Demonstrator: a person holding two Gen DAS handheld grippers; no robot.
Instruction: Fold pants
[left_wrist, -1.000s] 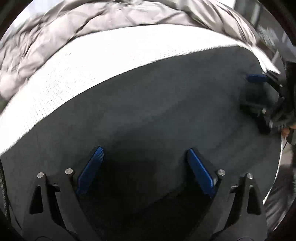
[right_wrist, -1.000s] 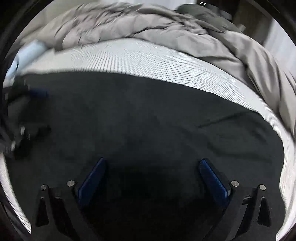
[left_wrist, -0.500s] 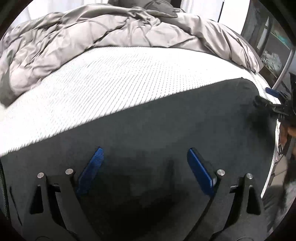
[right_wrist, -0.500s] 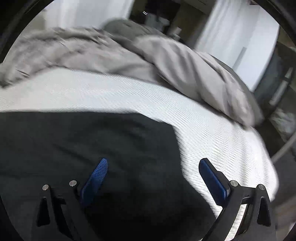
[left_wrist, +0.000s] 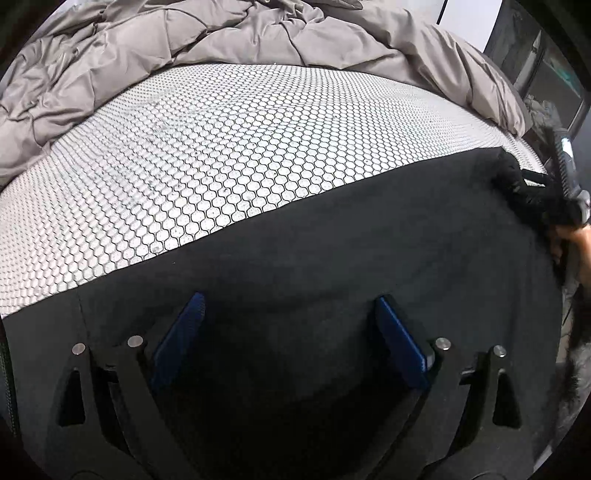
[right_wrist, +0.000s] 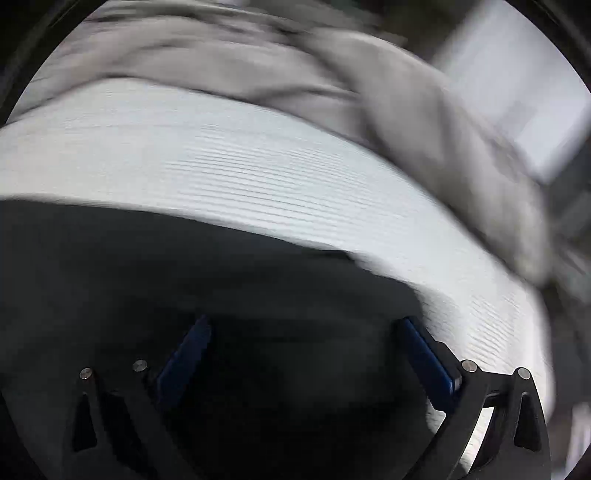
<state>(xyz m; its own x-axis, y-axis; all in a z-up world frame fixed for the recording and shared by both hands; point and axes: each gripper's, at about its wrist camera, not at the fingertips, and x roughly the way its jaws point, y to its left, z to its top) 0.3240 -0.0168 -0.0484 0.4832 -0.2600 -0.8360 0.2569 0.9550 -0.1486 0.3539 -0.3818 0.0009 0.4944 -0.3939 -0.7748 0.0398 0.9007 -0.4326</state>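
Note:
Black pants (left_wrist: 332, 251) lie flat across the white honeycomb-patterned mattress (left_wrist: 221, 147). My left gripper (left_wrist: 288, 332) is open and empty, low over the black fabric. In the right wrist view, which is blurred, the pants (right_wrist: 184, 277) fill the lower left and end at a corner near the right finger. My right gripper (right_wrist: 303, 350) is open over that corner area. The right gripper also shows at the far right edge of the left wrist view (left_wrist: 565, 184), by the pants' far corner.
A rumpled grey duvet (left_wrist: 221, 33) is piled along the back of the bed and also shows in the right wrist view (right_wrist: 406, 122). The mattress edge drops off at the right (left_wrist: 532, 166). Dark shelving (left_wrist: 554, 74) stands beyond.
Both grippers have drawn back toward the near side; more mattress and duvet show. The right gripper has swung right toward the pants' end corner. Both stay open.

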